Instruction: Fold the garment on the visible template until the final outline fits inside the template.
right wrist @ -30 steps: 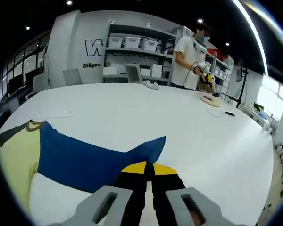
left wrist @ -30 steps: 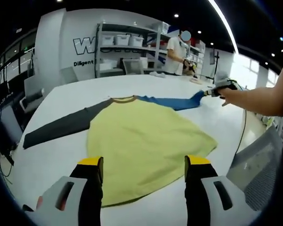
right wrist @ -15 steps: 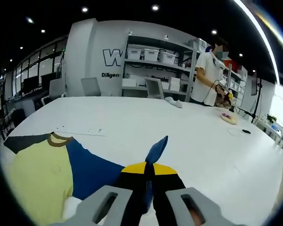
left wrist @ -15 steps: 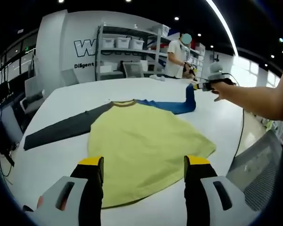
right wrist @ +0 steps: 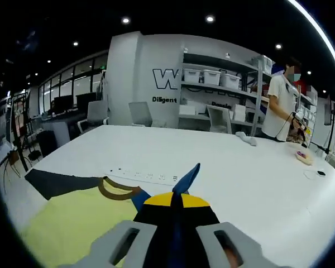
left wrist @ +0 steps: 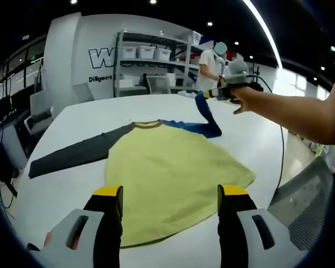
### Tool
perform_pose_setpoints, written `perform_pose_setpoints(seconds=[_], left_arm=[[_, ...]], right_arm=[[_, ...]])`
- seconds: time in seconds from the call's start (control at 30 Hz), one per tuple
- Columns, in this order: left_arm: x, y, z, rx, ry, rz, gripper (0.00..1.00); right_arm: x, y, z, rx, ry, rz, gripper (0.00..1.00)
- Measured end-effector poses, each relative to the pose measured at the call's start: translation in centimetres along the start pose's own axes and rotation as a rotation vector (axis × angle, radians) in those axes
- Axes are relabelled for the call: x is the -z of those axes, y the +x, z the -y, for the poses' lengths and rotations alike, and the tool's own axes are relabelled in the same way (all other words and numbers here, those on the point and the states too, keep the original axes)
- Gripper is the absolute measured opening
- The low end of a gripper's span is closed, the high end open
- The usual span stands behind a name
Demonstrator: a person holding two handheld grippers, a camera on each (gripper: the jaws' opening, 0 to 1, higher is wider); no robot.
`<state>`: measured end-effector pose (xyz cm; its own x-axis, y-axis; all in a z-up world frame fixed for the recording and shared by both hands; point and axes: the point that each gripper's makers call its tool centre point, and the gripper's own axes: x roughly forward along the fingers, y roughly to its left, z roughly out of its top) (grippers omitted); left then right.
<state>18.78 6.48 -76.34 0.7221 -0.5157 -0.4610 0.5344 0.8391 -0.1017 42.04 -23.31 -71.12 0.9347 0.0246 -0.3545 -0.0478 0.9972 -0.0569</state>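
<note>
In the left gripper view, the left tool rises from the bottom of the frame with its two yellow-tipped jaws spread wide and nothing between them, hovering over the near hem of the one garment, a yellow shirt lying flat on the white bench. Its grey sleeve stretches to the left of the frame; its blue sleeve now rises off the bench at upper centre, lifted higher and drawn further inward than half a second ago, when it was only just leaving the surface. The right tool holds that sleeve's end, gripped by a person's hand whose arm enters from the right. In the right gripper view, the right tool has its jaws pressed together on the blue cuff, which pokes up above the yellow tips, with the brown collar at lower left. Beyond the bench, the wall carries a large "W" and smaller lettering starting "Diligent". One person stands by shelving holding white bins.
</note>
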Motion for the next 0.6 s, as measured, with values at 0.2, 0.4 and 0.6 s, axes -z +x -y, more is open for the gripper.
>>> perform_pose_setpoints(seconds=[0.2, 0.4, 0.6], left_arm=[[0.0, -0.1, -0.1, 0.000, -0.006, 0.000, 0.66], [0.2, 0.0, -0.1, 0.005, -0.010, -0.008, 0.66], [0.2, 0.0, -0.2, 0.002, -0.015, -0.012, 0.65]], right_arm=[[-0.9, 1.4, -4.5, -0.075, -0.014, 0.010, 0.00], [-1.6, 3.0, -9.5, -0.161, -0.033, 0.013, 0.00], [-1.7, 3.5, -13.5, -0.223, -0.055, 0.010, 0.00]])
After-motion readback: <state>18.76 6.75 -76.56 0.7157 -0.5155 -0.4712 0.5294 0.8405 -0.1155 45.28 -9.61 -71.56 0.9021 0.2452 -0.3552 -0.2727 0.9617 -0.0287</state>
